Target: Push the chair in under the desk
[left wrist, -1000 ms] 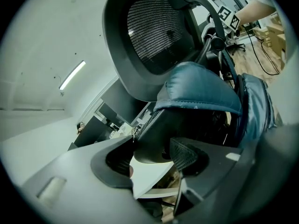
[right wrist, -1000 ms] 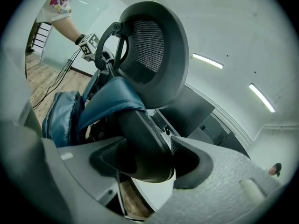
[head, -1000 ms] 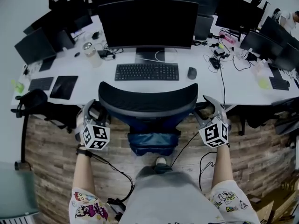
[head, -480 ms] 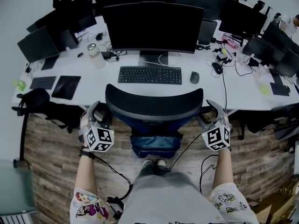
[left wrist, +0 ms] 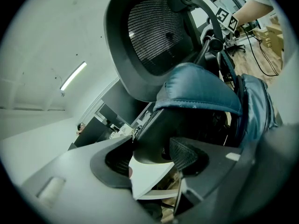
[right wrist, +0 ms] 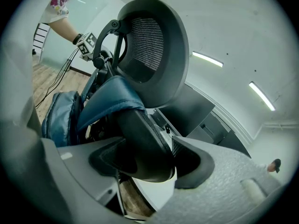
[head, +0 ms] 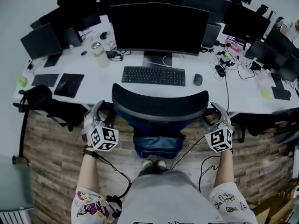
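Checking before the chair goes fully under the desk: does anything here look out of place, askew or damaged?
Only one thing: a bulky blue padded bundle, perhaps a jacket, hangs bunched behind the chair, below its backrest, sagging toward the person. Nothing on the desk looks spilled or damaged.

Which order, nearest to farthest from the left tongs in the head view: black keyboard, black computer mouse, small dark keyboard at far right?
From the left tongs:
1. Black keyboard, centre of the white desk, ahead and right.
2. Black computer mouse, just right of that keyboard.
3. Small dark keyboard, far right desk edge.
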Available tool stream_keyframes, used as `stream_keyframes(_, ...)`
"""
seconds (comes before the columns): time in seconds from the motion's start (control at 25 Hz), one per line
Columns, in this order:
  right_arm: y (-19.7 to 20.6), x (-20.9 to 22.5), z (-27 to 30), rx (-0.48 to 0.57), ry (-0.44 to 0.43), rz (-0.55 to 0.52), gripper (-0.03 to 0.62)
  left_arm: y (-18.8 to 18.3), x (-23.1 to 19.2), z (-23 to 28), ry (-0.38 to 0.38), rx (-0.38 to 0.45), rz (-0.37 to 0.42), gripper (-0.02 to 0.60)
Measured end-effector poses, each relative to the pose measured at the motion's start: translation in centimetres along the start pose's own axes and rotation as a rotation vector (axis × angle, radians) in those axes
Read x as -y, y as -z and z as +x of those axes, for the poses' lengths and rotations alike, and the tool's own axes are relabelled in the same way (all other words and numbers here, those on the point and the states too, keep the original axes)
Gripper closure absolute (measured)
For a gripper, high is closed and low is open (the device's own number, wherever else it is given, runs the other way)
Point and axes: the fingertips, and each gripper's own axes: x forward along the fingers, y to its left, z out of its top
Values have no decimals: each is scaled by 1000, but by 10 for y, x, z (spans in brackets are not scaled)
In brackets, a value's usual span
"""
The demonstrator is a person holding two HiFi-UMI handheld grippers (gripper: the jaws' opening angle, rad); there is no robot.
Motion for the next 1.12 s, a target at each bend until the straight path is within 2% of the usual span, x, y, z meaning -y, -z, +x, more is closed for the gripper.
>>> stream_keyframes(0.24,0,-1,0,-2,2,8,303,-2,2,-1,9,15,-49,318)
stream_keyframes(0.52,-1,-2,-5,-3,-19,42,272,5,1,-12,14,7,-60,316)
stream_keyframes(0.84,-2,-9,-27,5,25,127,255,0,12,-38,22,36,-160,311)
stream_keyframes(1.12,-16,-28,-53,65,23,243,255,-27,34,-60,73,120,-326,313)
